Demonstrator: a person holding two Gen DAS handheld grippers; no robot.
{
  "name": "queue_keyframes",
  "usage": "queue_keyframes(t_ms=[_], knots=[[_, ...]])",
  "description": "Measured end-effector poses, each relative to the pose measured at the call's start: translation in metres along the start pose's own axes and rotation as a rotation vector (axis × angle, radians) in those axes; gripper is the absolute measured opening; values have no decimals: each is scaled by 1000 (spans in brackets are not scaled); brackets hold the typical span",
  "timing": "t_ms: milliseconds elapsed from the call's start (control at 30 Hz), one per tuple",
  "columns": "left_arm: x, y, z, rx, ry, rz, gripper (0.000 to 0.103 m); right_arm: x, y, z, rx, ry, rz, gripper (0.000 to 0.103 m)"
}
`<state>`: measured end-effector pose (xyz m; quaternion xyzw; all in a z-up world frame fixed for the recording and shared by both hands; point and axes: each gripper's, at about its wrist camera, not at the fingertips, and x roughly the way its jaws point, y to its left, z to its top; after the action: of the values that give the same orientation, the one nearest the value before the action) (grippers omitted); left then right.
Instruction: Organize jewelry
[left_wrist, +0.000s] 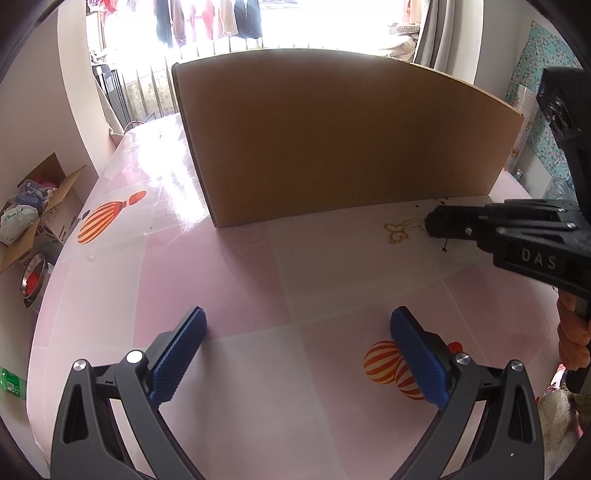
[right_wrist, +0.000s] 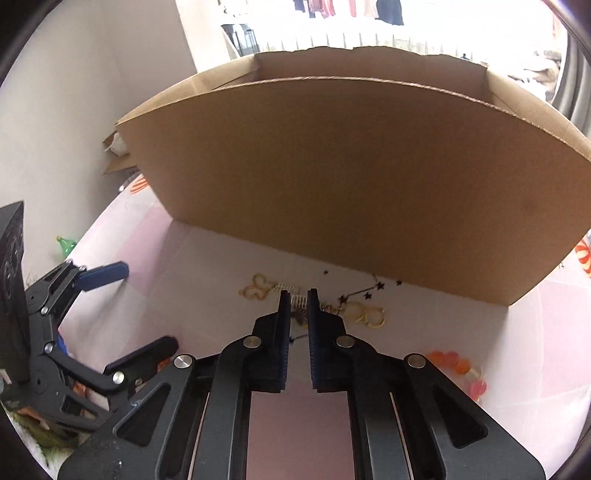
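box (right_wrist: 332, 177): cardboard, open top, contents hidden
right hand-held gripper (right_wrist: 297, 295): nearly closed, pinching silver jewelry piece (right_wrist: 297, 300)
left hand-held gripper (left_wrist: 297, 325): wide apart, empty

Both grippers black plastic: left gripper (left_wrist: 297, 325) has blue textured pads (left_wrist: 177, 356), silver pivot screws; right gripper (right_wrist: 298, 295) likewise, "DAS" embossed on its side.

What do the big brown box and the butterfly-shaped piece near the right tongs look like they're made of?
Big brown box: corrugated cardboard, matte; its torn top edge shows the fluted layer. Gold butterfly-shaped piece: probably thin polished metal or gold plating, since its open outline glints, though shiny plastic can't be ruled out at this size.
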<state>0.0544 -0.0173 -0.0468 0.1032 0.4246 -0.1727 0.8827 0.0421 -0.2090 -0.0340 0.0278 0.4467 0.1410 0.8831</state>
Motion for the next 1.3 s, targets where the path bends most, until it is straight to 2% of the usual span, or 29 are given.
queue_keyframes(t_ms=[100, 300, 400, 567, 800, 1033, 1133, 1300], knots=[[0, 0, 0, 6, 2, -5, 98, -9, 8, -9, -39, 27, -4, 7], [-3, -2, -2, 4, -6, -4, 98, -19, 1, 1, -30, -31, -63, 7], [-3, -3, -2, 2, -6, -2, 98, -13, 2, 3, -43, -27, -56, 7], [-1, 0, -1, 2, -1, -2, 98, -10, 2, -7, -63, 42, 1, 7], [-1, 1, -1, 6, -8, -6, 98, -4, -9, 13, -46, -14, -44, 7], [0, 2, 0, 11, -9, -10, 98, -7, -1, -5, -72, 57, -9, 7], [0, 1, 0, 13, -8, -11, 98, -15, -3, -4, -82, 44, -53, 7], [-1, 1, 0, 15, -7, -12, 98, -12, -27, 2, -18, 30, -128, 7]])
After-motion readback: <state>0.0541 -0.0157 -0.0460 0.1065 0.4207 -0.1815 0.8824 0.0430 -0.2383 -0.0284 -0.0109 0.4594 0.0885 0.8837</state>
